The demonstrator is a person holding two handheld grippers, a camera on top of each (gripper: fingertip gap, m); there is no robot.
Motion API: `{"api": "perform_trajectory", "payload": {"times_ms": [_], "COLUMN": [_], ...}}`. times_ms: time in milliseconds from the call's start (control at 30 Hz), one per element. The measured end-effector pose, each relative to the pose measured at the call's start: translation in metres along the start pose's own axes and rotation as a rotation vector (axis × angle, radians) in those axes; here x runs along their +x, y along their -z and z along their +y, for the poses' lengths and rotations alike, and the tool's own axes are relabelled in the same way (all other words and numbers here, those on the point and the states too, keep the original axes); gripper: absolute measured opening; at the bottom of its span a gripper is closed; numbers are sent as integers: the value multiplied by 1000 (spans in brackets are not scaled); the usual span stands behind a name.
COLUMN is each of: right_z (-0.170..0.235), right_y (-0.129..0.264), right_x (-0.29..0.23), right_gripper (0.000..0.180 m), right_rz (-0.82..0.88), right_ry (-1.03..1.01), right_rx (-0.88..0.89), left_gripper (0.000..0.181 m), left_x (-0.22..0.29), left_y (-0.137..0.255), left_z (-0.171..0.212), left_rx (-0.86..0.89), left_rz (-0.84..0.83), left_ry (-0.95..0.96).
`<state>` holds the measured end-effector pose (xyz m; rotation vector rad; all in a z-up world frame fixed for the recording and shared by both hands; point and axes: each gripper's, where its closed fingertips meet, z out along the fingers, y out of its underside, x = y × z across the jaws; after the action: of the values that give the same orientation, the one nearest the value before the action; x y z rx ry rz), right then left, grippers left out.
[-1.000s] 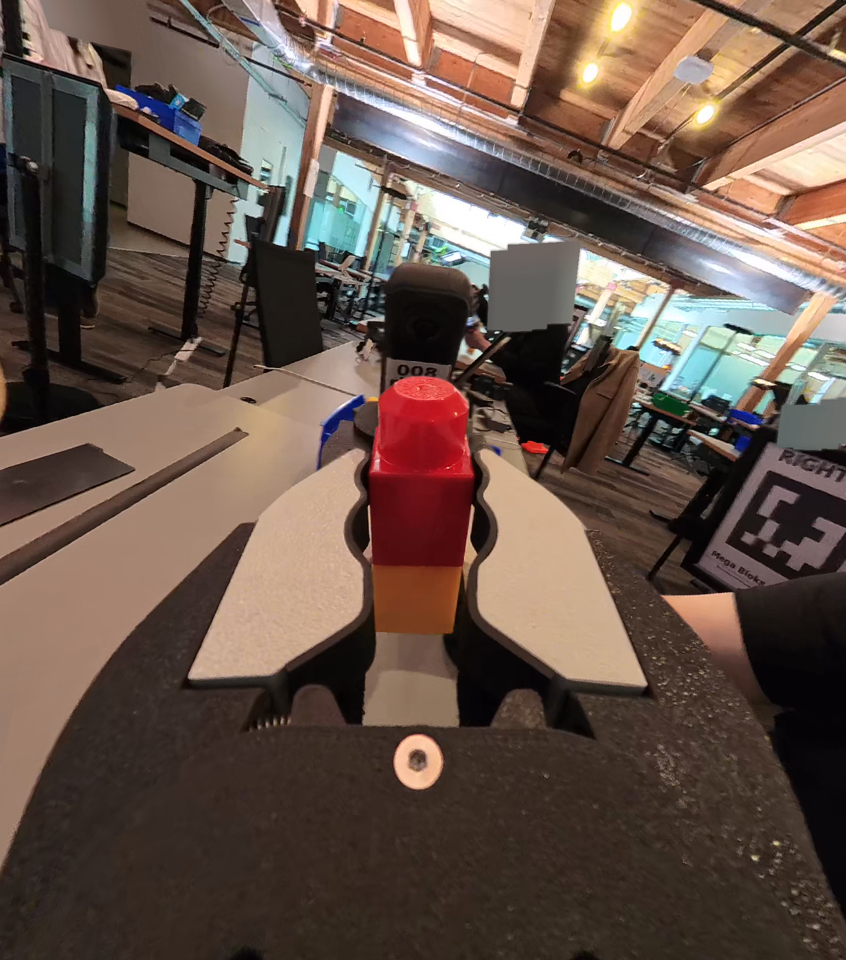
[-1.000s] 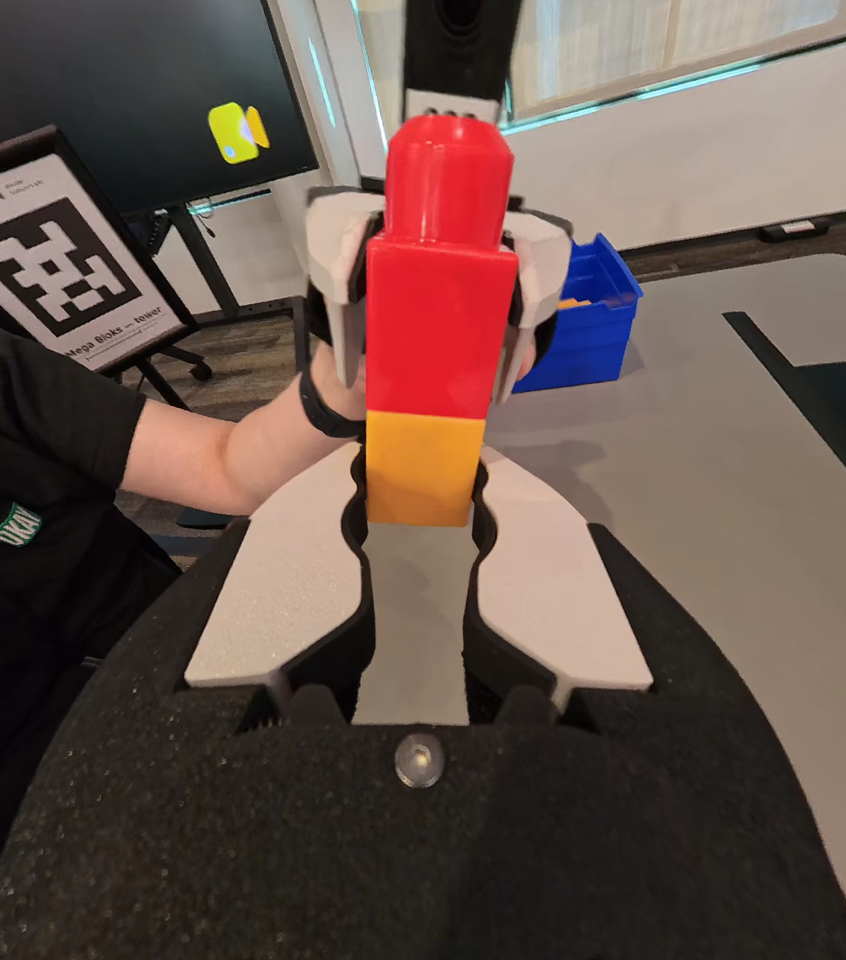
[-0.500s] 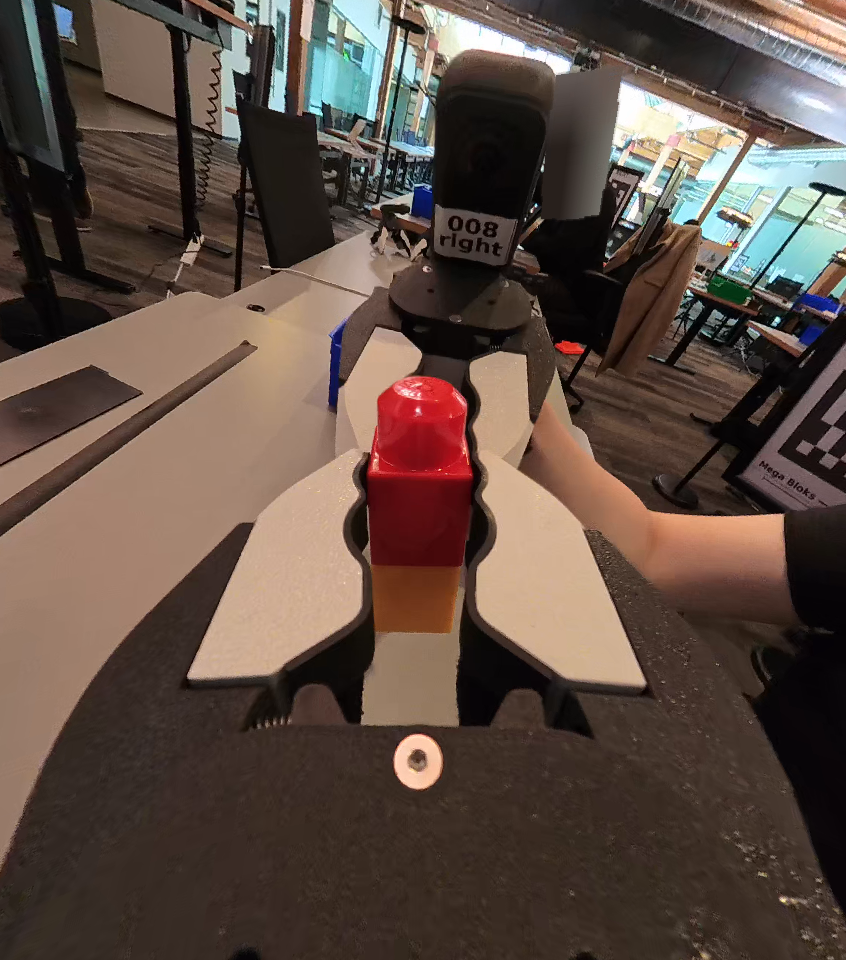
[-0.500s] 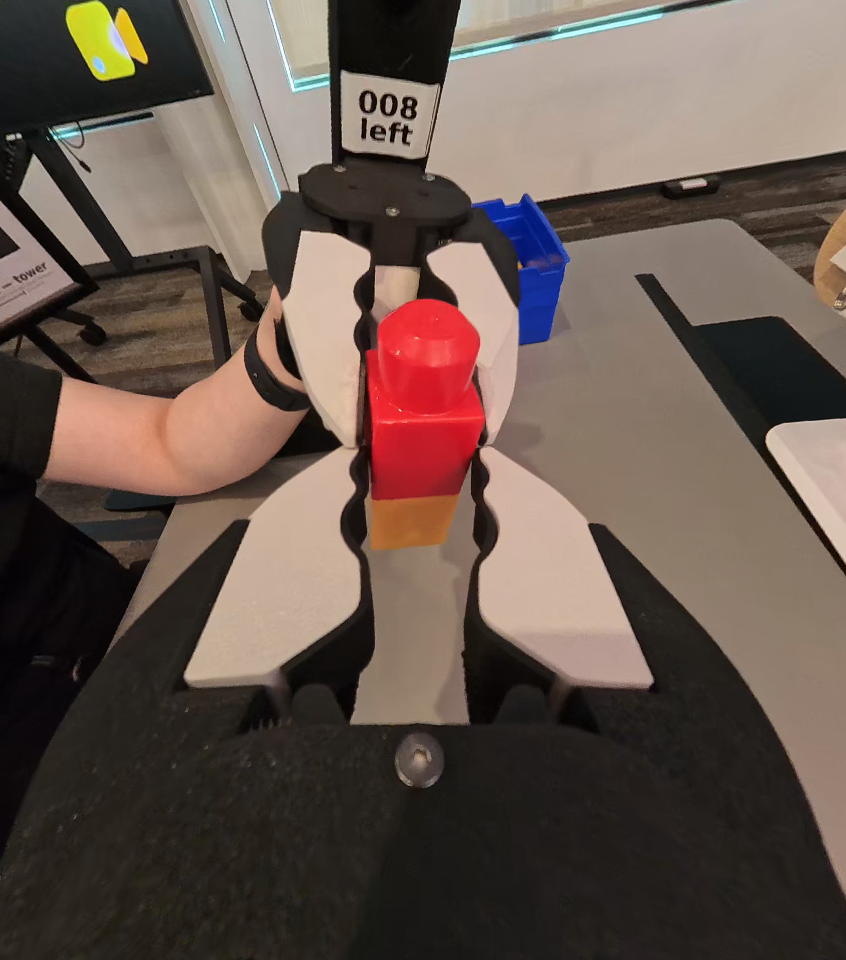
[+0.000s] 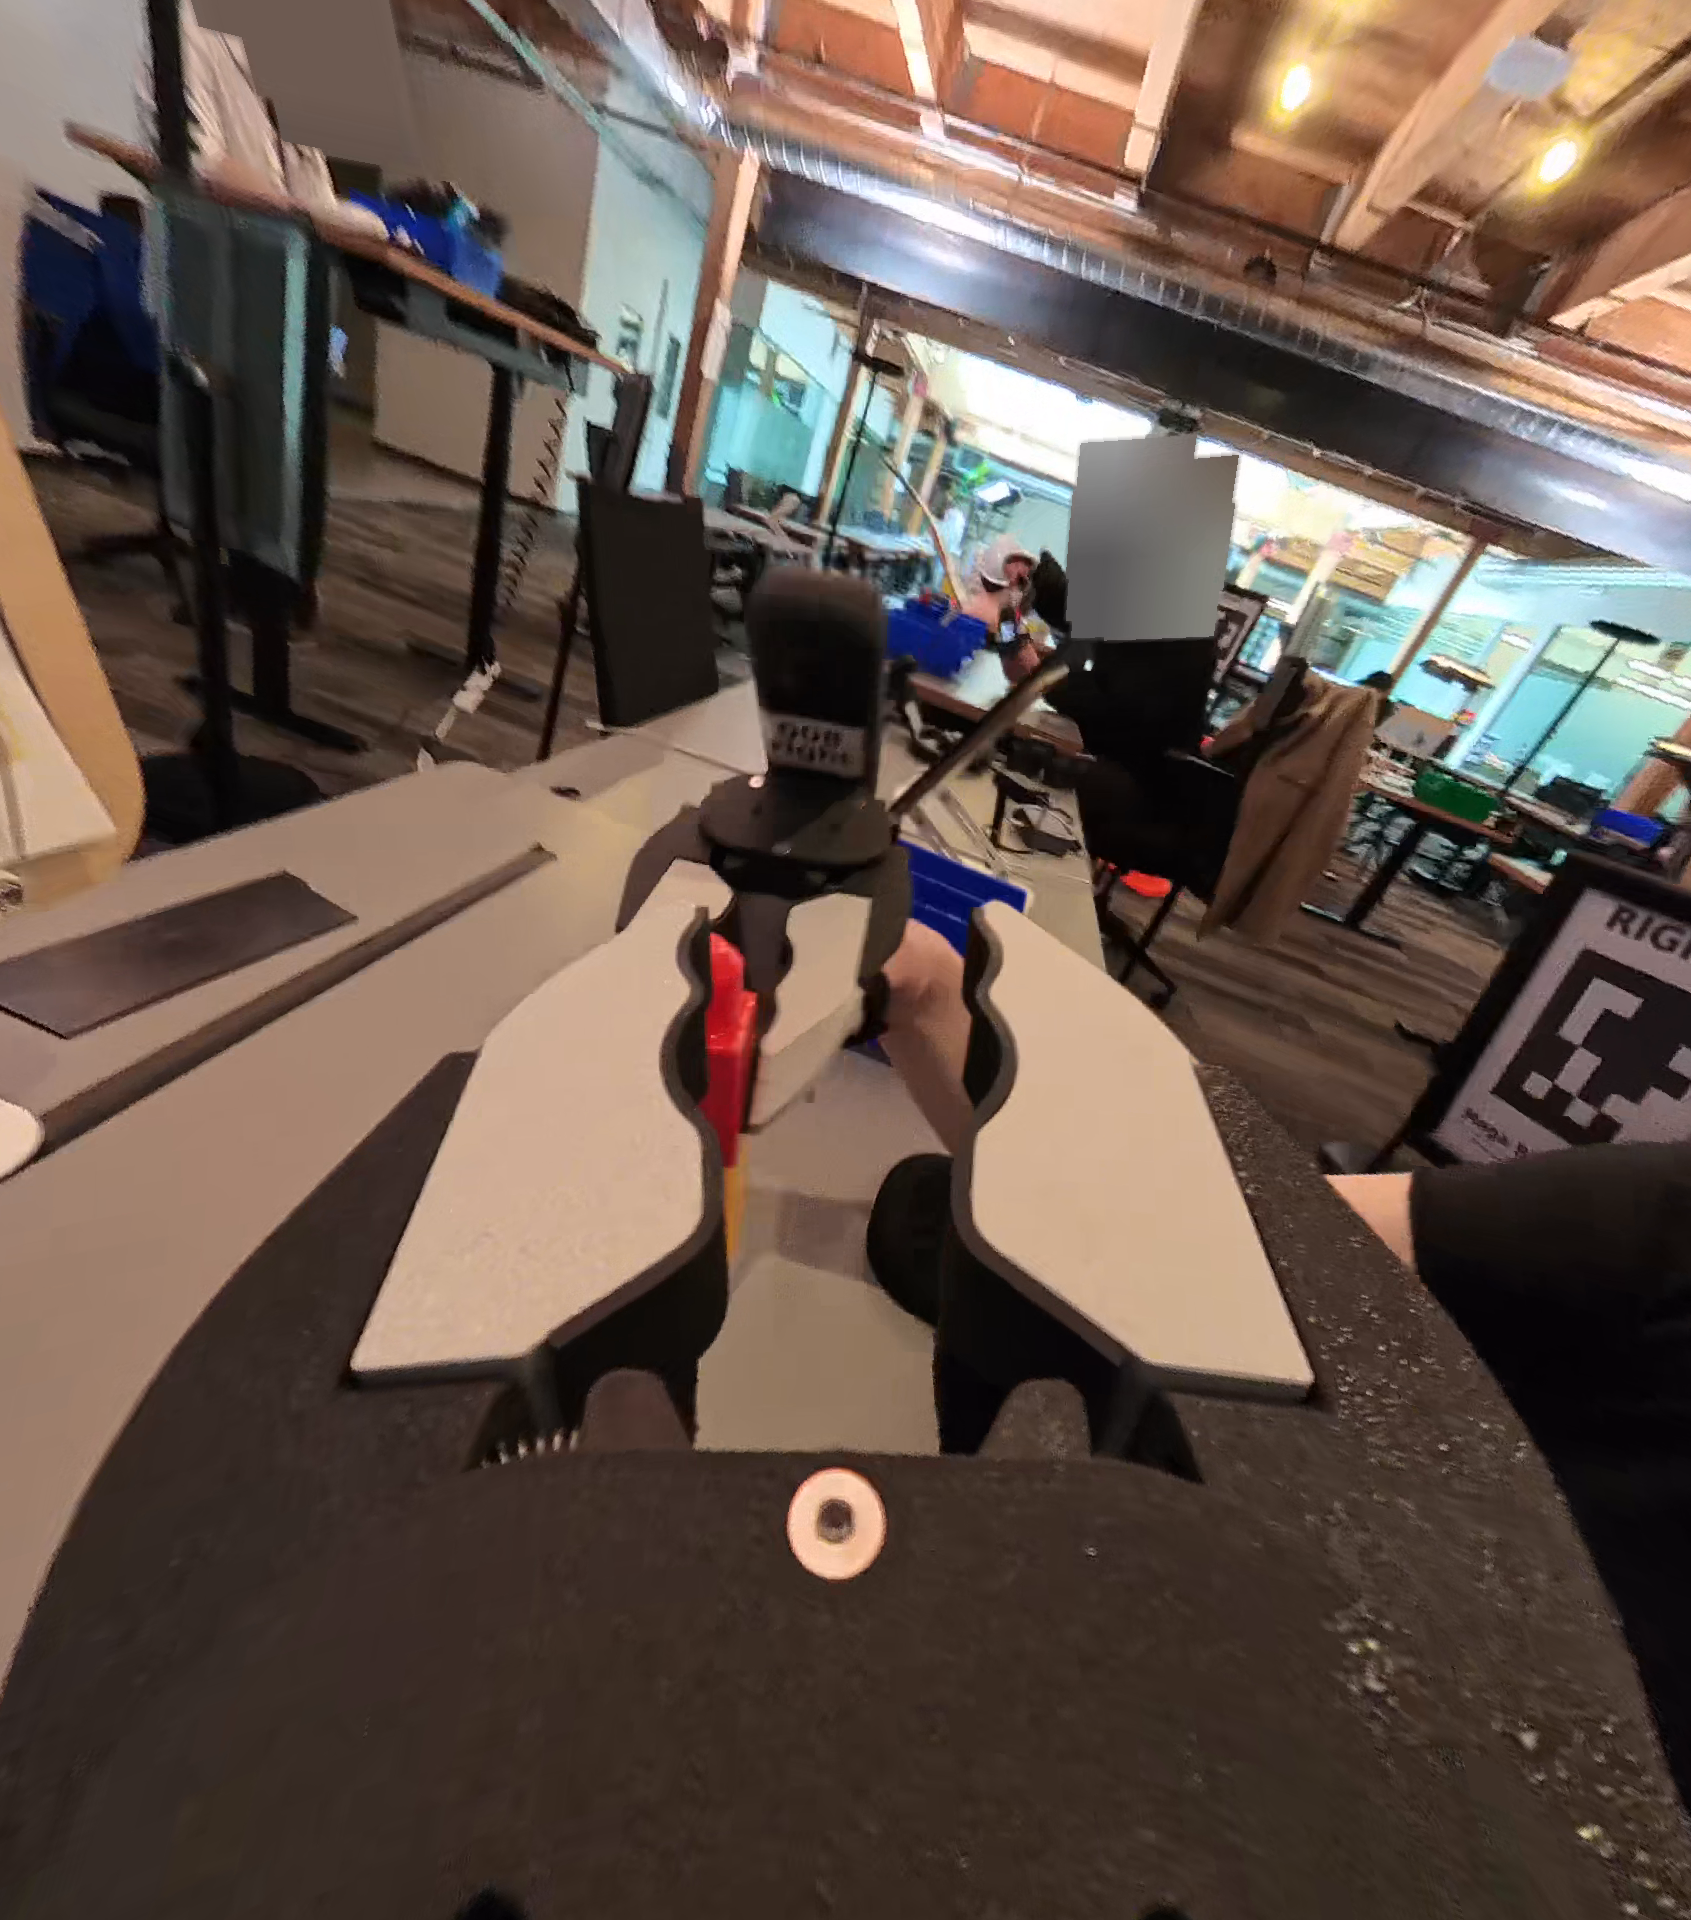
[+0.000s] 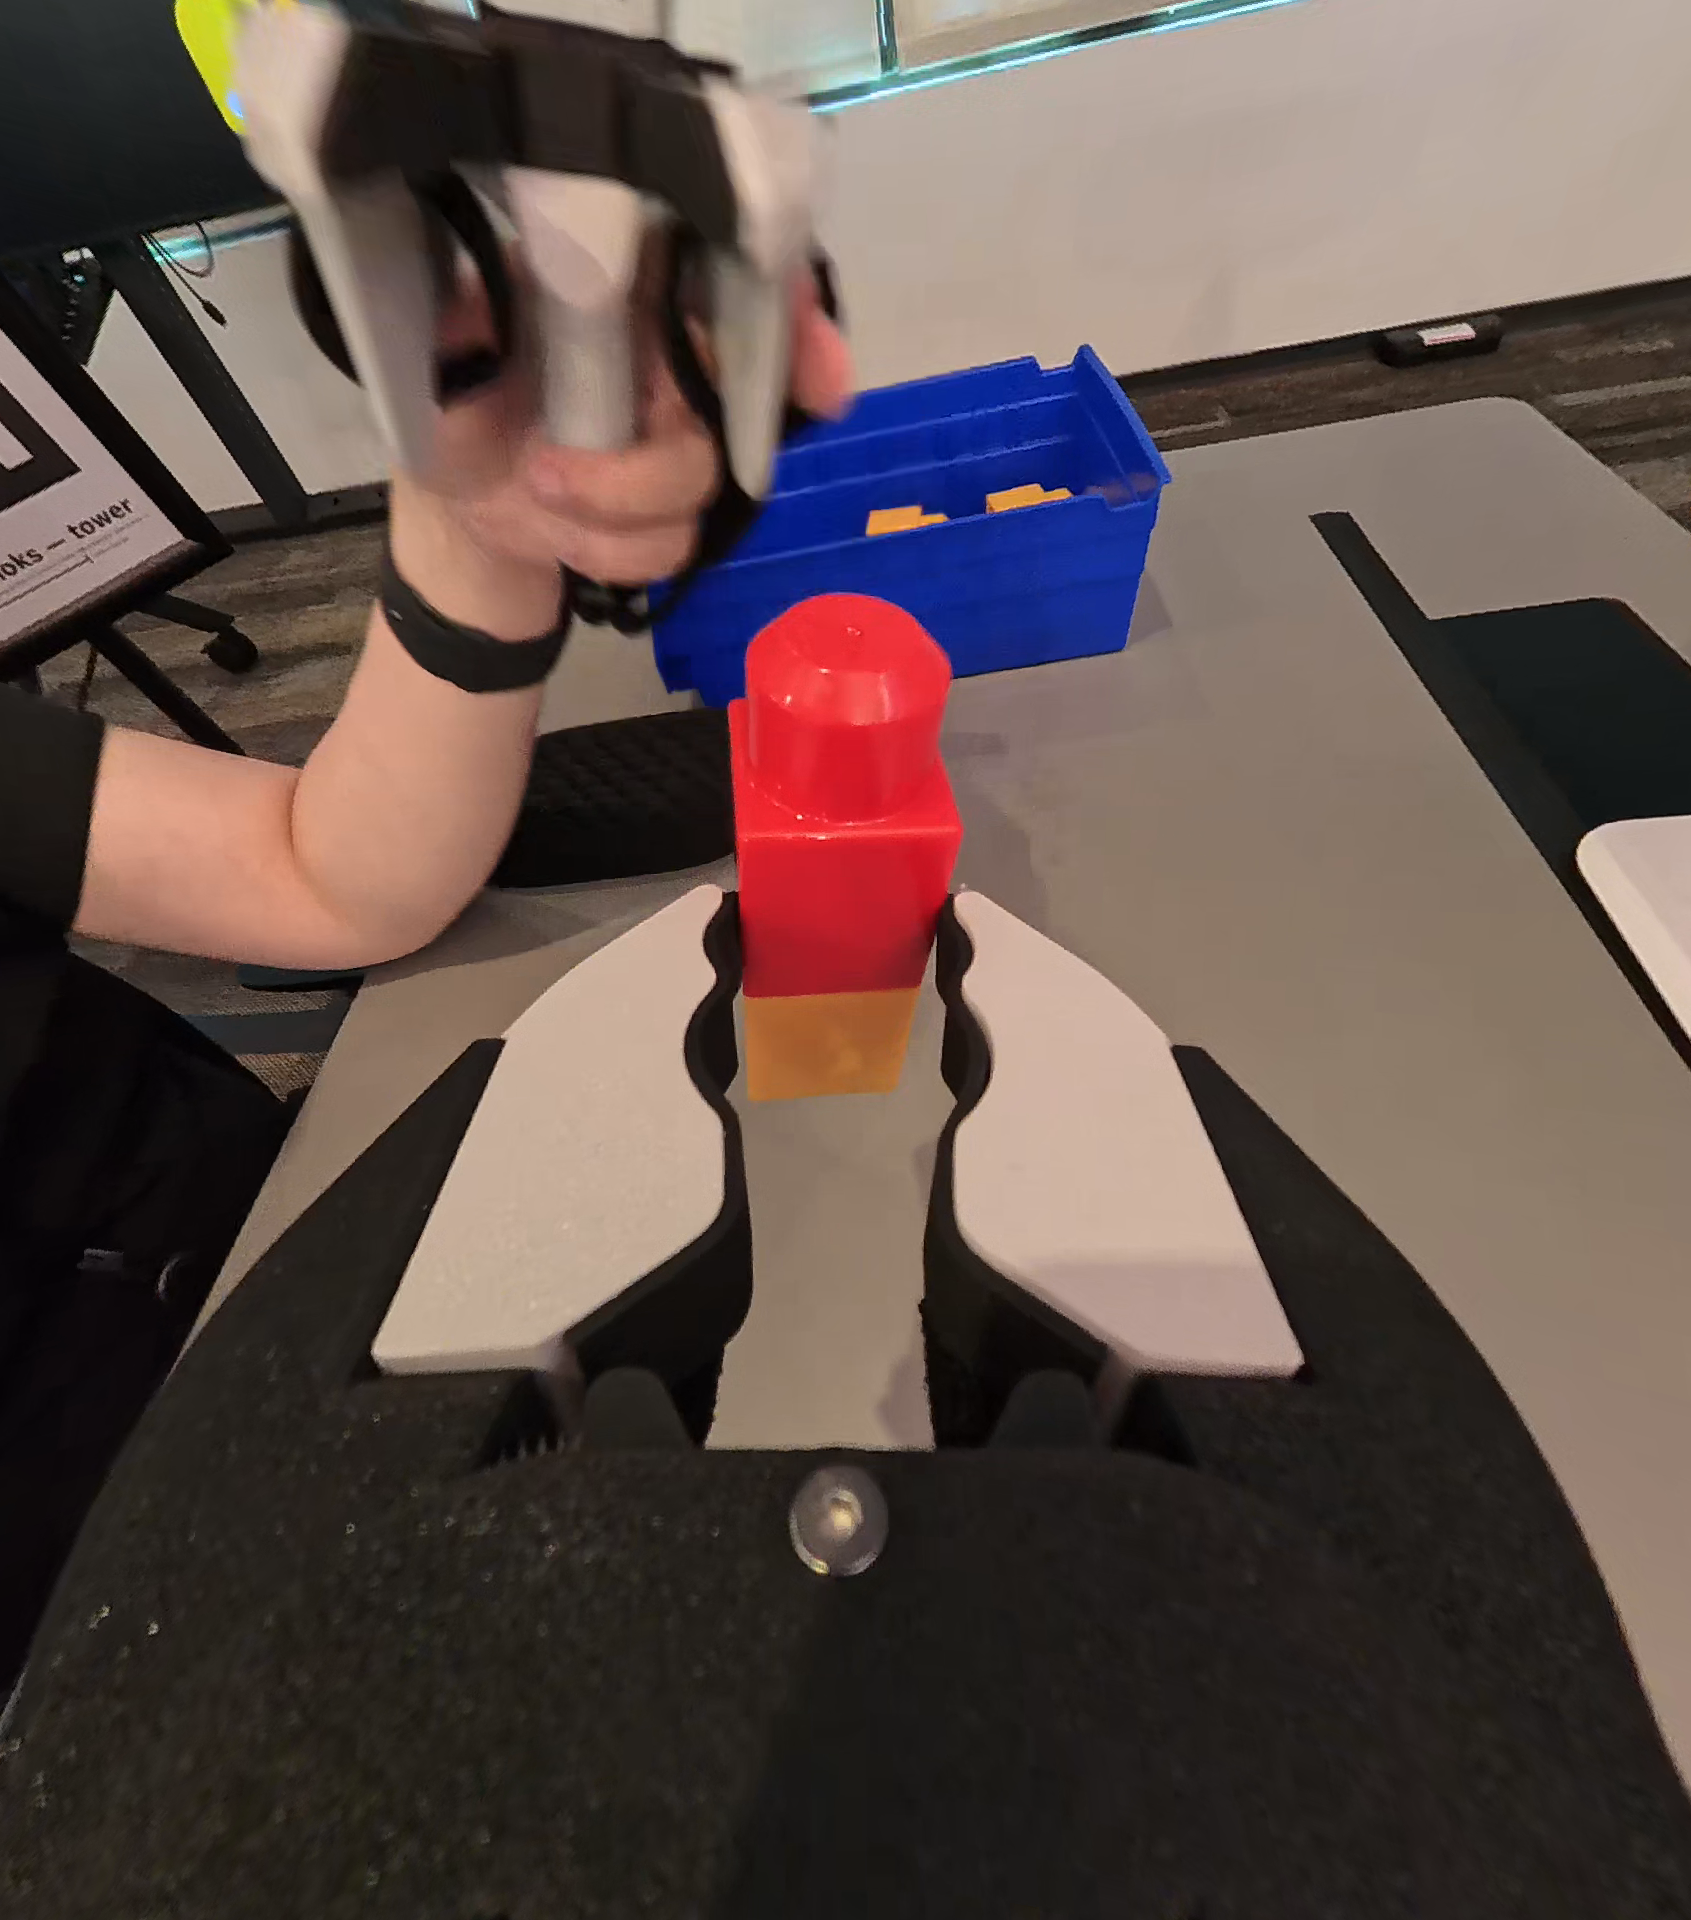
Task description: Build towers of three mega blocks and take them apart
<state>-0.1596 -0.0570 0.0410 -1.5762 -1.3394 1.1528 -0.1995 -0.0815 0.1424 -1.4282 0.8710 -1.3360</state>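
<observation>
Two blocks stacked on the grey counter (image 6: 1340, 831): one red block (image 6: 841, 842) atop one orange block (image 6: 825, 1044). Two more orange pieces in the blue bin (image 6: 924, 561) behind. Right gripper (image 6: 836, 997) jaws clenched on the red block. Left gripper (image 5: 836, 1049) jaws released and empty, pulled away since half a second ago, when clamped on the red block.
</observation>
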Motion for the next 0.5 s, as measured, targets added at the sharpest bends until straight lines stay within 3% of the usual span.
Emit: {"api": "perform_trajectory", "payload": {"times_ms": [67, 167, 333, 500], "right_z": [-1, 1, -9, -9], "right_y": [5, 14, 34, 42], "right_x": [3, 10, 15, 20], "right_gripper": [35, 35, 35, 35], "right_rz": [-6, 7, 46, 70], "right_ry": [-22, -43, -43, -52], "right_rx": [26, 43, 102, 115], "left_gripper": [41, 41, 34, 35], "left_x": [9, -13, -91, -145], "left_y": [30, 94, 271, 410], "left_z": [-7, 4, 50, 142], "left_rx": [-24, -214, -668, -1150], "left_rz": [-102, -377, -935, -1066], "left_ry": [-56, -92, -31, 156]}}
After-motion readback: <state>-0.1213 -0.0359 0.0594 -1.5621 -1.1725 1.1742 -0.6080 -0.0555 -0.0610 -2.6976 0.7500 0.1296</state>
